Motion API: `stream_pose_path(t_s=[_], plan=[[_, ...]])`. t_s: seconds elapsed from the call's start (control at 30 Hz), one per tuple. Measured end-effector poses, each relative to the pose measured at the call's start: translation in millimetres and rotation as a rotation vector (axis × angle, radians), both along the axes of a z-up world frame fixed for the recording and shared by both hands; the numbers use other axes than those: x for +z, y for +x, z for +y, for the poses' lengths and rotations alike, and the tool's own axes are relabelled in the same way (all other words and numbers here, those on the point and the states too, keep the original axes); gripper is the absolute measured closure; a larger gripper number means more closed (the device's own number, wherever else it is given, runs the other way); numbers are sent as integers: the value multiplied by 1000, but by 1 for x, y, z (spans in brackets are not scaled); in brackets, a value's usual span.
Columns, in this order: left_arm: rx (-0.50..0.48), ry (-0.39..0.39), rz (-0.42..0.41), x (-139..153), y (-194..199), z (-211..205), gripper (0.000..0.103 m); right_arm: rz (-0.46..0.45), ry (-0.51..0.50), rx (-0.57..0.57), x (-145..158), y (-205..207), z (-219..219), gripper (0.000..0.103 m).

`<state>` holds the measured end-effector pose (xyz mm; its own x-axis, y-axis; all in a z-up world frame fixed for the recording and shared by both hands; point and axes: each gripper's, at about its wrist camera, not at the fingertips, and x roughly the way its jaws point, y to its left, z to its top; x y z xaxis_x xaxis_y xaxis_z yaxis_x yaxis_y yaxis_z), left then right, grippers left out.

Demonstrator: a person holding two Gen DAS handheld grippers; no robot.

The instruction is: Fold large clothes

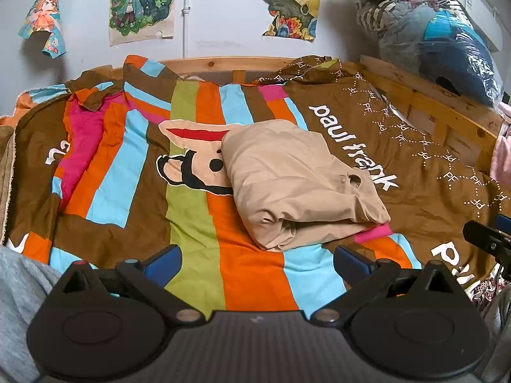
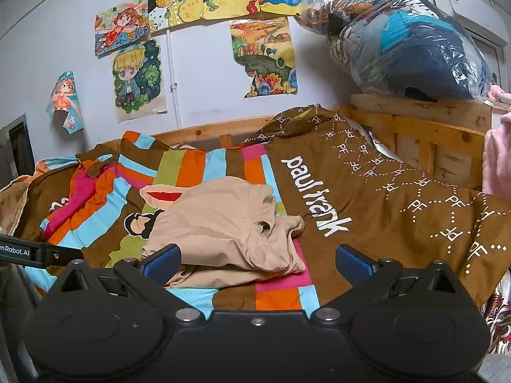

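A beige garment (image 1: 300, 185) lies folded into a thick bundle on the striped bedspread (image 1: 191, 229). It also shows in the right wrist view (image 2: 230, 233). My left gripper (image 1: 257, 260) is open and empty, just in front of the bundle's near edge. My right gripper (image 2: 257, 260) is open and empty; its left fingertip (image 2: 163, 260) overlaps the bundle's near left corner, contact unclear. The right gripper's body shows at the right edge of the left wrist view (image 1: 488, 239), and the left gripper's at the left edge of the right wrist view (image 2: 38, 253).
A wooden bed frame (image 1: 431, 108) runs along the back and right. A clear plastic bag of clothes (image 1: 431, 32) sits on its right rail. Posters (image 2: 137, 79) hang on the wall. A pink cloth (image 2: 498, 159) hangs at the right. Grey fabric (image 1: 19, 303) lies near left.
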<state>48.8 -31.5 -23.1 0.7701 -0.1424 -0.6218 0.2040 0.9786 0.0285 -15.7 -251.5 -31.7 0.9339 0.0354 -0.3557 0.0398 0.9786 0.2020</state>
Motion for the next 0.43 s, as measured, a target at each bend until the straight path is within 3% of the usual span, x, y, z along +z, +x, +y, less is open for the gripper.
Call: stream_pose_path(t_s=[0.43], plan=[[-14, 2, -5, -1, -1, 1, 1, 1, -1, -1, 0, 0, 2, 1]])
